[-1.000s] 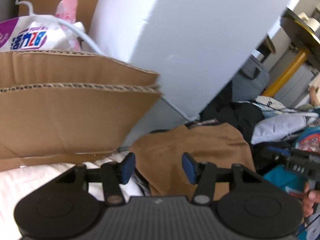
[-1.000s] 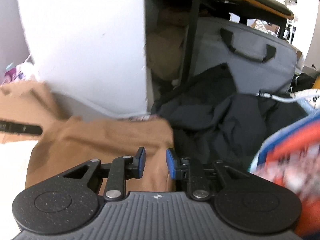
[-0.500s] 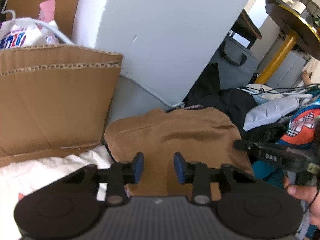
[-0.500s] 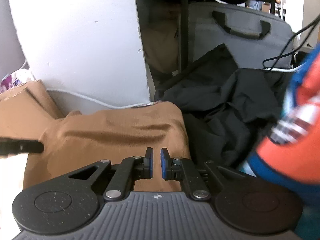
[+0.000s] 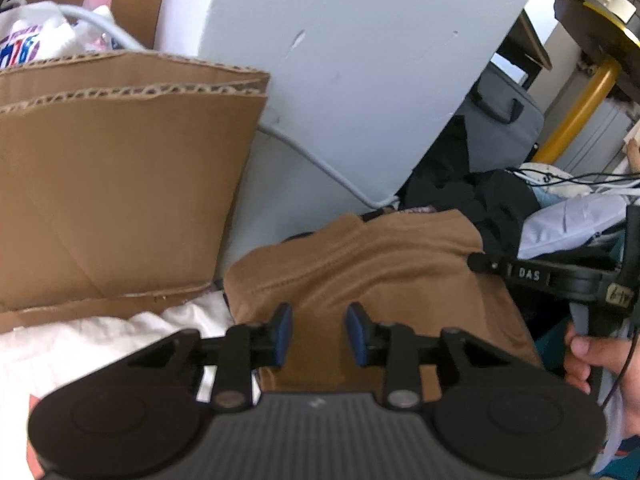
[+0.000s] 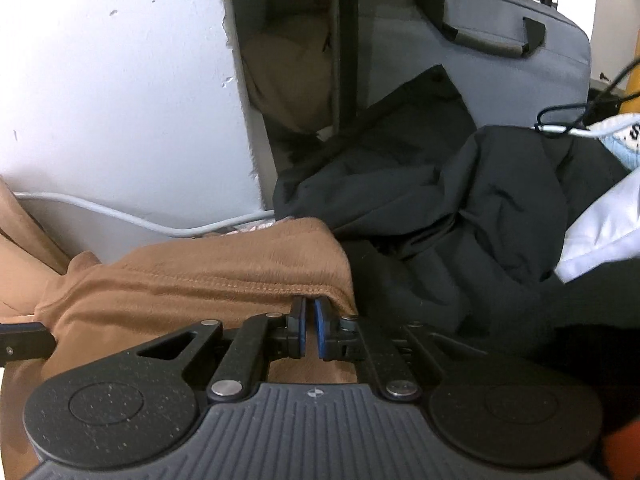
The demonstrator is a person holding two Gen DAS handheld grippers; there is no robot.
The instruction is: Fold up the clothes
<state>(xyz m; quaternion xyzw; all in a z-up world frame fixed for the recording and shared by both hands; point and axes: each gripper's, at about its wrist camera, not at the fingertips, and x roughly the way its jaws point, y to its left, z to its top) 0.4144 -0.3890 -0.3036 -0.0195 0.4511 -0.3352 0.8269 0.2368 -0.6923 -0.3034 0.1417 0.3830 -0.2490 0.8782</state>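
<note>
- Left wrist view: the left gripper (image 5: 319,334) hangs over the near part of a brown garment (image 5: 372,264), its blue-padded jaws a clear gap apart with nothing between them.
- The brown garment lies folded in a thick pad in the middle of the scene, a stitched hem running across its left part; its near left corner lies beside a white cloth (image 5: 100,344).
- A cardboard box (image 5: 120,168) stands to the far left, a white panel (image 5: 360,60) rises behind, and a pale cable (image 5: 320,164) runs down along the panel's foot.
- At the right, the right gripper (image 5: 478,263) reaches in to the garment's right edge, with a hand (image 5: 596,364) on its handle; from here I cannot tell how its jaws stand.
- Right wrist view: the right gripper (image 6: 310,328) has its jaws nearly together, only a thin slit left, at the hem of the brown garment (image 6: 200,280) at its right corner; the hem drapes over the fingertips and appears pinched.
- A black garment (image 6: 460,208) lies crumpled just right of the brown one, touching it, with a grey bag (image 6: 480,48) standing farther back.
- A tip of the left gripper (image 6: 24,342) shows at the left edge.
</note>
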